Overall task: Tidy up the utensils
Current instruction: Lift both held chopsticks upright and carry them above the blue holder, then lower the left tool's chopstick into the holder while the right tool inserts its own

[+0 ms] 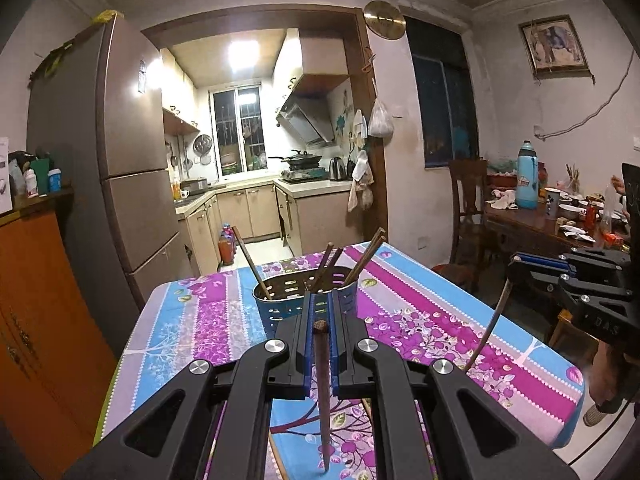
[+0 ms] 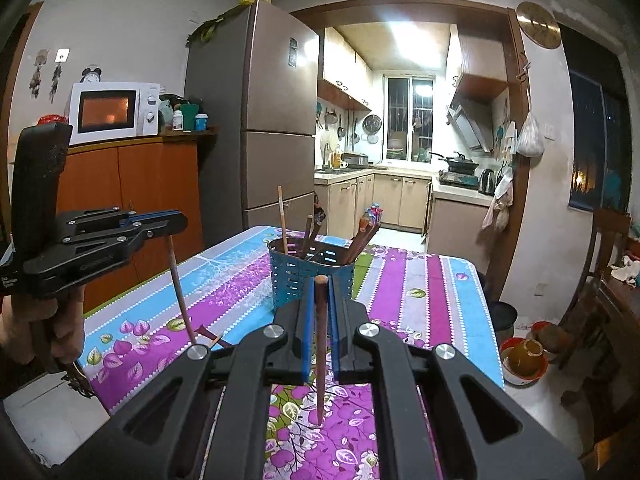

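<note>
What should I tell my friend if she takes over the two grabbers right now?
Left gripper: shut on a brown chopstick, held upright, tip hanging down over the table.
Right gripper: shut on another chopstick, also upright.
Blue holder stands on the flowery tablecloth, just ahead of both grippers, with several chopsticks already in it.
Done: both chopsticks picked up.
Left: drop each one into the holder. There may be more pieces lying on the cloth near the left gripper; hard to tell.

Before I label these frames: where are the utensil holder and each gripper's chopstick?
utensil holder [image 2: 296, 276], right wrist view, perforated wall.
left gripper's chopstick [image 1: 322, 392], left wrist view, mid-shaft.
right gripper's chopstick [image 2: 320, 352], right wrist view, mid-shaft.
</note>
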Action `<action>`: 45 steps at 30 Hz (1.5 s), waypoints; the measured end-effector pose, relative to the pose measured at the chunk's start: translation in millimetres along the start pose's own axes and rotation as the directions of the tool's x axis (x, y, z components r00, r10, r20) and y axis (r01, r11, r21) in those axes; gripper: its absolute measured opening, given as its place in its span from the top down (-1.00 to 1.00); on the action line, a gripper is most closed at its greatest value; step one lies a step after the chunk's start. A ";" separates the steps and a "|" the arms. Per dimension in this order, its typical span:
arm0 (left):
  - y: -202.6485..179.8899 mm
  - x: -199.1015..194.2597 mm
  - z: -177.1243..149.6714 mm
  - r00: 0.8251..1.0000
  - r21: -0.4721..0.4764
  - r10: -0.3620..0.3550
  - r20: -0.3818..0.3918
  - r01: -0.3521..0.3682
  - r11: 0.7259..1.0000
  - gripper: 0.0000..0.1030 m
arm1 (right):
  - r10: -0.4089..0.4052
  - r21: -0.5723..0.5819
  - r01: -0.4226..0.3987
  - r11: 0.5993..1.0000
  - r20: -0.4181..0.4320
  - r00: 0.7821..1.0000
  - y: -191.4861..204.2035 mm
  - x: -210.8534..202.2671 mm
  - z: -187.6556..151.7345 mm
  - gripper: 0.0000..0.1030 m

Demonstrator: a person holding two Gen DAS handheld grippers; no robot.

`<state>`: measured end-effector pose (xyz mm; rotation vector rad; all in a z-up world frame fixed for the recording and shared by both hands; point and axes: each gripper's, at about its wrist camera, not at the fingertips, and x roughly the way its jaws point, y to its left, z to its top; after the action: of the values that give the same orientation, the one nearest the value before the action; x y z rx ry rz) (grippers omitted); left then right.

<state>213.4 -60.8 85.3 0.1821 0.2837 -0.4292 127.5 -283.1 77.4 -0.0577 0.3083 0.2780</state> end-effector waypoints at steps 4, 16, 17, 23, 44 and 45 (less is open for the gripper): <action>7.0 7.2 6.6 1.000 -0.012 -0.014 -0.013 0.014 1.000 0.85 | 0.011 0.007 -0.011 1.000 -0.015 1.000 -2.8 2.7 6.0 0.90; 19.1 15.9 21.5 0.999 -0.033 -0.041 -0.011 0.040 0.999 0.85 | 0.039 0.005 -0.039 0.999 -0.026 0.999 0.6 6.8 34.7 0.90; 19.6 15.4 24.2 0.999 -0.031 -0.040 -0.008 0.040 0.999 0.85 | 0.042 0.006 -0.042 0.999 -0.024 0.999 0.5 8.0 38.5 0.90; 22.9 11.0 47.8 0.999 -0.024 -0.025 0.023 0.026 0.999 0.85 | 0.044 -0.001 -0.044 0.999 0.000 0.999 -1.8 14.0 68.9 0.90; 84.6 56.4 197.4 0.984 -0.095 0.021 0.177 -0.004 0.995 0.85 | 0.009 0.011 -0.010 1.000 0.084 0.996 -45.1 84.0 214.0 0.89; 87.2 64.9 200.3 0.984 -0.101 0.021 0.176 -0.003 0.995 0.85 | 0.010 0.014 -0.011 1.000 0.082 0.997 -46.6 89.0 215.3 0.90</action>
<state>354.1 -54.3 264.4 0.0461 0.1294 -0.4156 284.7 -283.5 255.5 -0.0304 0.2287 0.2881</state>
